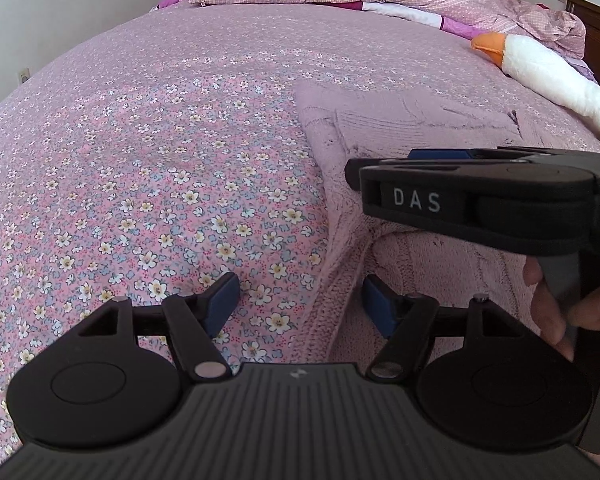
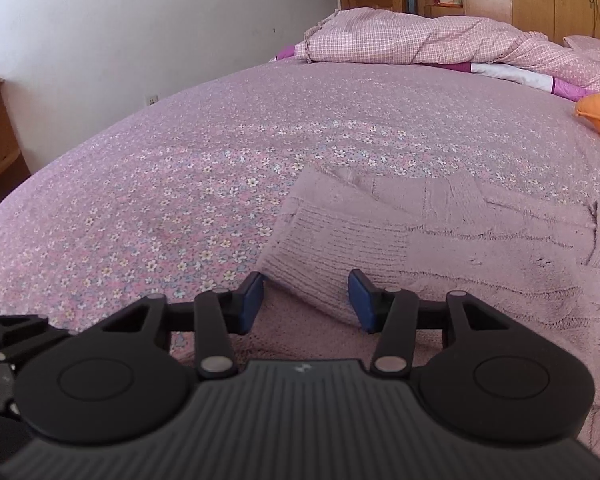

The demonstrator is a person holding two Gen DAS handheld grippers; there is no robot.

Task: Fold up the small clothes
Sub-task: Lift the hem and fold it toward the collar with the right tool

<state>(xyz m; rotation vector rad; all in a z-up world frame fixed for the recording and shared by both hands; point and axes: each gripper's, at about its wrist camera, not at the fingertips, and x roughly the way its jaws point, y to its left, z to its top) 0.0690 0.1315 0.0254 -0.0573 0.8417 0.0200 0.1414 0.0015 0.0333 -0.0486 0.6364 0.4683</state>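
The pale pink knitted sweater (image 2: 440,240) lies flat on the floral pink bedsheet (image 1: 140,160), filling the lower right of both views, one ribbed sleeve already laid across its body. The fold looks partly done. The left gripper (image 1: 300,304) hangs with jaws wide over the sweater's left edge, holding nothing. The right gripper (image 2: 306,298) is also wide apart, straddling the ribbed cuff without pinching it. Next, I judge, each must close on an edge and carry it over. Bare sheet lies open at left; the white plush goose (image 1: 540,72) sits near, upper right.
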